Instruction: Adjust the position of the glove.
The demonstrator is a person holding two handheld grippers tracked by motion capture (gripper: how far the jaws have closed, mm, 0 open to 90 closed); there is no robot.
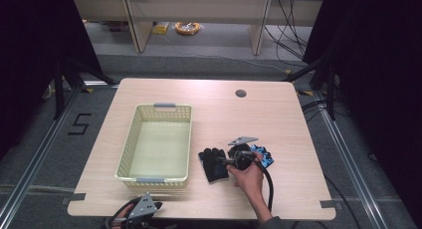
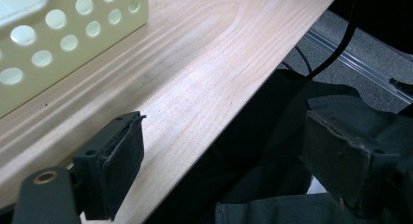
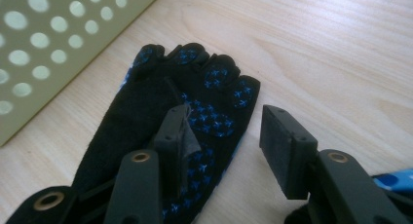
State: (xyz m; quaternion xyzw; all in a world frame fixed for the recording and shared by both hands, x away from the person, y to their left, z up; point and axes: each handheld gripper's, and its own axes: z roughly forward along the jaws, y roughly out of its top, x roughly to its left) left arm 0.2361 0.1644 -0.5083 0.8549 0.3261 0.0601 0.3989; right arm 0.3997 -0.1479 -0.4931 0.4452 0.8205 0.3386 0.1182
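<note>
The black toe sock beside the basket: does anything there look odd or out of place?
Nothing stands out. The black toe sock lies flat on the table beside the basket, undamaged. The right claw stands open over it.

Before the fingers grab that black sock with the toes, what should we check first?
1. Black toe sock lies flat on the table: ok.
2. Right gripper open, fingers over the sock's edge: ok.
3. Sock actually pinched: not ok, pads not yet pressing.
4. Basket beside the sock, empty inside: ok.
5. Blue sock clear of the fingers: ok.
6. Left gripper open, parked at the table's near edge: ok.
</note>
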